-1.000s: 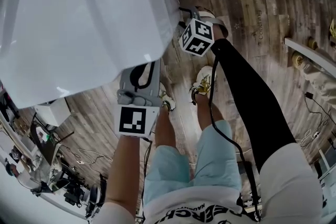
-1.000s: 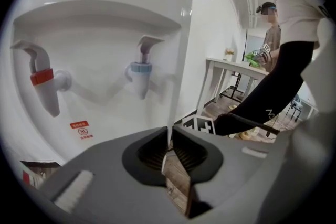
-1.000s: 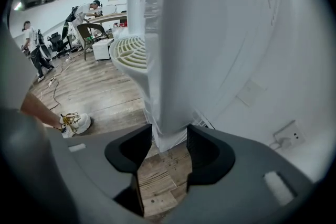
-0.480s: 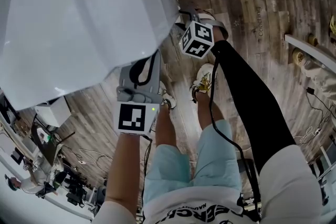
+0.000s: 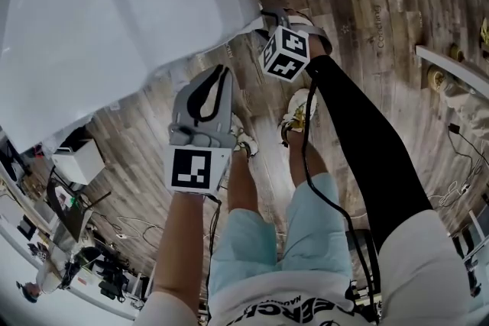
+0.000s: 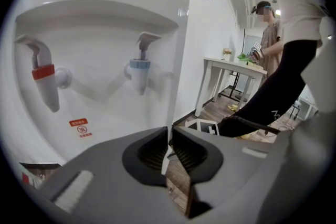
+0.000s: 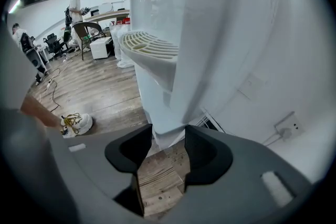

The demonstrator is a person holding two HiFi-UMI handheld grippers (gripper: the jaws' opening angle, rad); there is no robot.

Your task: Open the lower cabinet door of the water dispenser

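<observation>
The white water dispenser fills the upper left of the head view. Its red tap and blue tap show in the left gripper view. My left gripper hangs just off the dispenser's front, shut and holding nothing. My right gripper is lower down, at the dispenser's right front corner. In the right gripper view its jaws stand a little apart and the white edge of the lower cabinet door fills the gap. The drip tray juts out above that.
The person's shoes stand on the wood floor close to the dispenser. Cables trail at the lower left. A white table with a person beside it is off to the right. A wall socket sits behind the dispenser.
The dispenser's white top has slid up and left in the head view, so the left gripper's jaws now show whole. Both grippers sit about where they were.
</observation>
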